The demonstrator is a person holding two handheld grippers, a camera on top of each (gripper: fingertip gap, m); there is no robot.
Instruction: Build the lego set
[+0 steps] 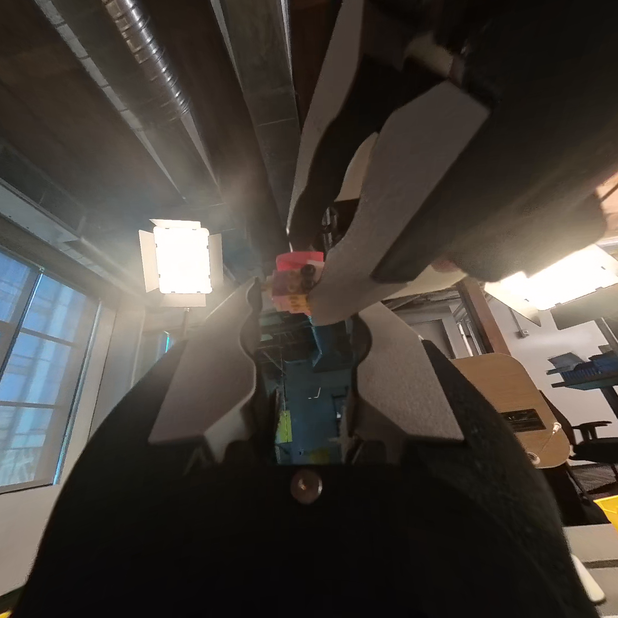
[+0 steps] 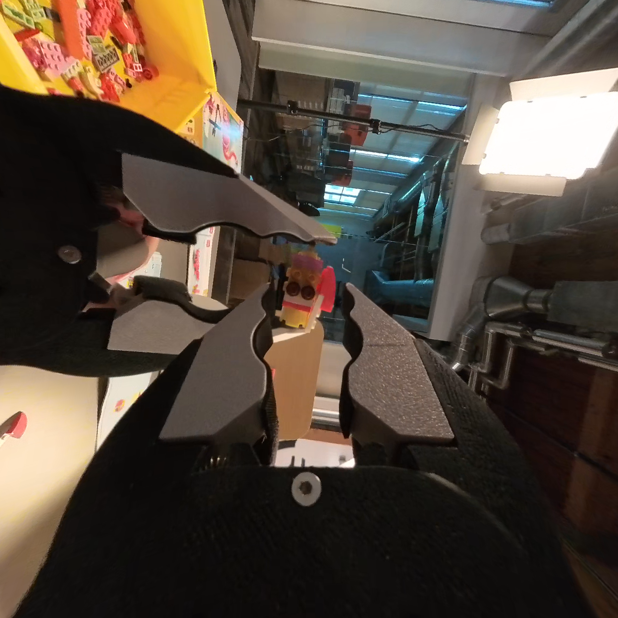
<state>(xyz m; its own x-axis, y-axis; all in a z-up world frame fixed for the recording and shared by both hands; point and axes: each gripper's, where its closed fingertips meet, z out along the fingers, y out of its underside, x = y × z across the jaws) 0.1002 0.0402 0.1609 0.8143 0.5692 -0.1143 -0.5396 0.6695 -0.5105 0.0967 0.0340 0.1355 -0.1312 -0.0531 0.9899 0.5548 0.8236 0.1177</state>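
A small brick assembly (image 1: 291, 287) of red, purple, yellow and white pieces with two dark round studs is held up in the air. My left gripper (image 1: 307, 301) is shut on it end to end: its left fingertip (image 1: 255, 287) touches one end. In the right wrist view, the left gripper's upper finger (image 2: 234, 200) rests on the assembly's (image 2: 301, 301) top. My right gripper (image 2: 306, 291) stands open around the assembly, with a gap on each side between pad and bricks. In the left wrist view, the right gripper's finger (image 1: 368, 234) comes in from the upper right and covers my left gripper's right fingertip.
A yellow bin (image 2: 187, 50) of loose bricks and a printed box (image 2: 224, 133) lie at the upper left. Bright light panels (image 1: 182, 255) (image 2: 548, 133) shine nearby. A wooden tabletop (image 1: 508, 401), office chairs, ducts and windows fill the background. Only a small space, under 4 cm, lies between the two pairs of fingers.
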